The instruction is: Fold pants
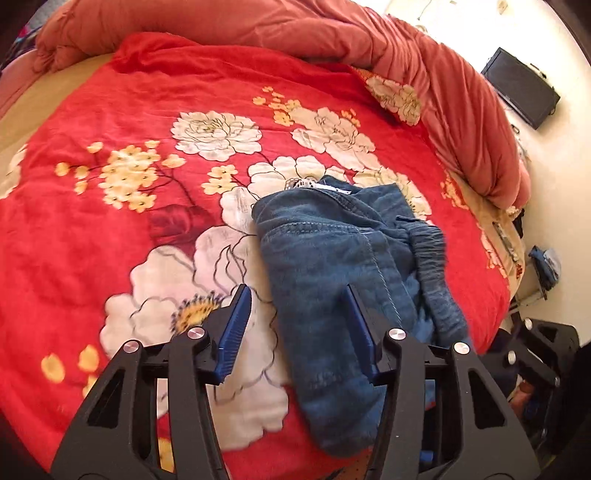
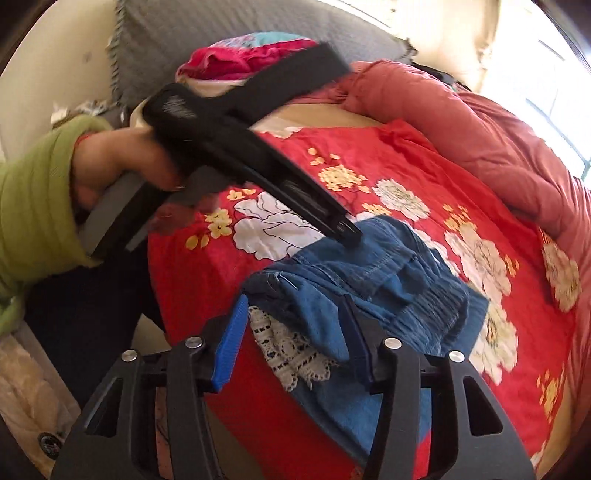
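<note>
Blue denim pants [image 1: 332, 258] lie bunched in a folded heap on a red flowered blanket [image 1: 147, 129]. In the right wrist view the pants [image 2: 369, 288] show a white lace trim [image 2: 291, 350] at their near edge. My left gripper [image 1: 297, 314] is open, just above the near end of the pants, its right finger over the denim. It also shows in the right wrist view [image 2: 347, 232], tips touching the far part of the pants. My right gripper [image 2: 291, 325] is open, over the near edge of the pants and the lace.
A rolled salmon duvet [image 1: 443, 85] runs along the far and right side of the bed. A grey cushion [image 2: 221, 33] and pink clothes [image 2: 240, 59] lie at the head. The person's green sleeve [image 2: 33, 199] is at the left. The bed edge [image 1: 513, 240] drops off at the right.
</note>
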Motion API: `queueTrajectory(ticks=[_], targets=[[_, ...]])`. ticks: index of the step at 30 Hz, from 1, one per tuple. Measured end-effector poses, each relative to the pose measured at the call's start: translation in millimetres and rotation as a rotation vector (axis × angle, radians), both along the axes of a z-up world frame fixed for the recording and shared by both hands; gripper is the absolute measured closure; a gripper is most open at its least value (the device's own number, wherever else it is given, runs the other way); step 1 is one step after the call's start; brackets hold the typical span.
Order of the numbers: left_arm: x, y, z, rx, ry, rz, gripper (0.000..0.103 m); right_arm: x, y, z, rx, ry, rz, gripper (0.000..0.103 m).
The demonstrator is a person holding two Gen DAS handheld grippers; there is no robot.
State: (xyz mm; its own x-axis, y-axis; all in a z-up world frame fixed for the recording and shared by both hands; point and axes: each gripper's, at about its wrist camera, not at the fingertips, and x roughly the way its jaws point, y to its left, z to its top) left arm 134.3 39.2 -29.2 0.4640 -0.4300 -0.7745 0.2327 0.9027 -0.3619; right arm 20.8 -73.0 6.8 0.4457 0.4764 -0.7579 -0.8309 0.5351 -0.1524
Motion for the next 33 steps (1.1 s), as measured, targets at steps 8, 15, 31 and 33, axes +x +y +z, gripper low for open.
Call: queueTrajectory(ticks=[8,15,31,33], targets=[[14.0,-2.6,-24.5,-0.002,0.021,0.0,0.06,2.6,31.4,-25.2,-0.139,-0.078,0.153,0.079],[11.9,-1.1,-22.9,-0.015,-0.007,-0.007,0.06,-16.8,1.6,-16.7,-0.104,-0.015,0.224,0.099],[10.0,-0.1,-21.7,-0.031,-0.032,-0.012,0.06,-32.2,38.0,-2.4,-0.078,-0.116,0.262,0.085],[9.8,0.2,-21.9,-0.034,-0.031,-0.011,0.06,-36.2,47.3,-13.2,-0.177,-0.177,0.294,0.083]])
